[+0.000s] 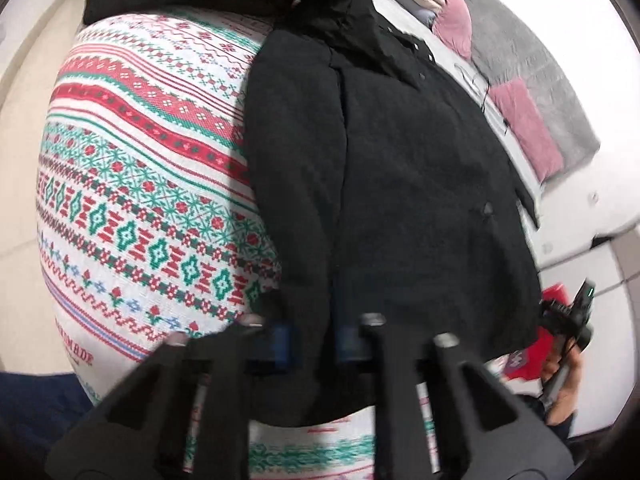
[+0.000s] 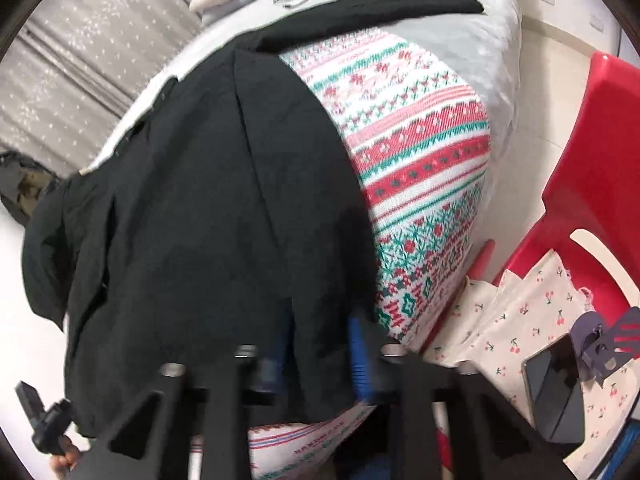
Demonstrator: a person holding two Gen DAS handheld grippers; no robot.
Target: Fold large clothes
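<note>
Black and thick, the coat (image 1: 420, 184) lies spread on a blanket (image 1: 132, 168) with red and green patterns, on top of a bed (image 2: 472, 40). Its near edge, the bottom hem, hangs close to both grippers.

The left gripper (image 1: 314, 340) is squeezed almost all the way shut, and the hem of the coat sits between its blue pads (image 1: 280, 340). It looks like it has a pinch of the cloth. The right gripper (image 2: 320, 356) is nearly shut too, with a fold of the hem caught between its blue pads (image 2: 358, 356). So both hands seem to have hold of the bottom edge, one on each side.

I think the step now is to lift this edge and carry it up toward the collar to fold the coat in half. To do it well, both hands should go up together and stay level, so the cloth does not twist. Keep the two pinches apart so the hem stays stretched flat. The coat is puffy and heavy, so a small pinch might slip; a slow lift is safer.

Watch the blanket. If it is pinched too, it will come up with the coat. I cannot tell from here if the pads caught only the coat.

A red chair (image 2: 592, 152) stands beside the bed, well clear of the fold.
</note>
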